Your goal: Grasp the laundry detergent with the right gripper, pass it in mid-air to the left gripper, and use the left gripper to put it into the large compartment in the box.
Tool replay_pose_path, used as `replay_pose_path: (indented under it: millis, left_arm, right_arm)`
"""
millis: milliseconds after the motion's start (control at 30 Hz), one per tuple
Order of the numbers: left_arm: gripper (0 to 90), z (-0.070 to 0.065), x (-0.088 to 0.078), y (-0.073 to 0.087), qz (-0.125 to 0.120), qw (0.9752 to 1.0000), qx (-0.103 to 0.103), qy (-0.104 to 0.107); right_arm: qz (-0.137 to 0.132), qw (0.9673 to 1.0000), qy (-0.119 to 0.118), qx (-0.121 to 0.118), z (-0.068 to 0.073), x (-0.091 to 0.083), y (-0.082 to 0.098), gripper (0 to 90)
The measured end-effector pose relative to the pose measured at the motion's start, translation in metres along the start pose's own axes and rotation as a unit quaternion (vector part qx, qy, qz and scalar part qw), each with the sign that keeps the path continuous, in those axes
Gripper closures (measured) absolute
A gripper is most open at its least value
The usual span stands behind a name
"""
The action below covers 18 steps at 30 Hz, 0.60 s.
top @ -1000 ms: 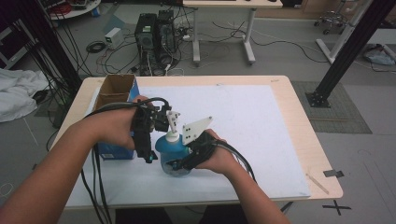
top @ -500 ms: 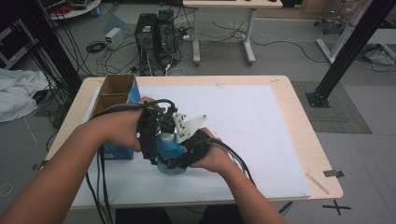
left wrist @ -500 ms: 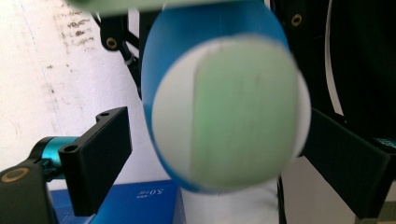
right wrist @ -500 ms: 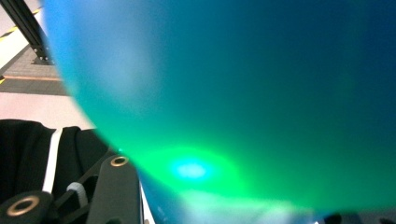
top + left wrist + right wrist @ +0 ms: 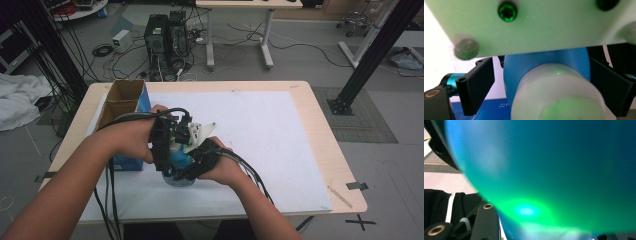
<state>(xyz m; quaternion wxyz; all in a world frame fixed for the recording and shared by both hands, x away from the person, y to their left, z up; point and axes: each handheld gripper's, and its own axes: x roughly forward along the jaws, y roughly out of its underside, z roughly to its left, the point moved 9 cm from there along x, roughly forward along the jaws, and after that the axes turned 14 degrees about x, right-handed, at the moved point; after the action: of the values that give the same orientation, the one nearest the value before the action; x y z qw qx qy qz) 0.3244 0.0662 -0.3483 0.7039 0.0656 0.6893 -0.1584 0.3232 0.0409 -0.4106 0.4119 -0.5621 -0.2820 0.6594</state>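
Observation:
A blue bottle (image 5: 179, 161) with a white cap (image 5: 556, 95) stands on the white sheet near the table's front edge. My right gripper (image 5: 194, 162) comes in from the right and is shut on the bottle's body (image 5: 554, 170). Its white three-cornered plate (image 5: 200, 132) sticks up above the bottle. My left gripper (image 5: 166, 150) comes in from the left at the bottle's top. In the left gripper view its black jaws stand on either side of the cap, and a gap shows at the left jaw, so the left gripper (image 5: 541, 66) is open.
An open cardboard box (image 5: 122, 97) stands at the table's left, with a flat blue box (image 5: 125, 162) in front of it. The white sheet (image 5: 260, 135) covers most of the tabletop (image 5: 325, 125). Black cables trail off the front edge.
My left gripper has moved right from beside the bottle to around its cap. Both hands now sit close together. The right gripper has kept its hold.

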Motion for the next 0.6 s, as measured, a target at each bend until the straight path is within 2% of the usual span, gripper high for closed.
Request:
replay_pose_path:
  millis: [600]
  left_arm:
    - [9.9,0.0012,0.0057,0.0031,0.001,1.0000,-0.005,-0.004]
  right_arm:
    - [-0.003,1.0000,0.000,0.002,-0.0004,0.0023,-0.0011,46.7]
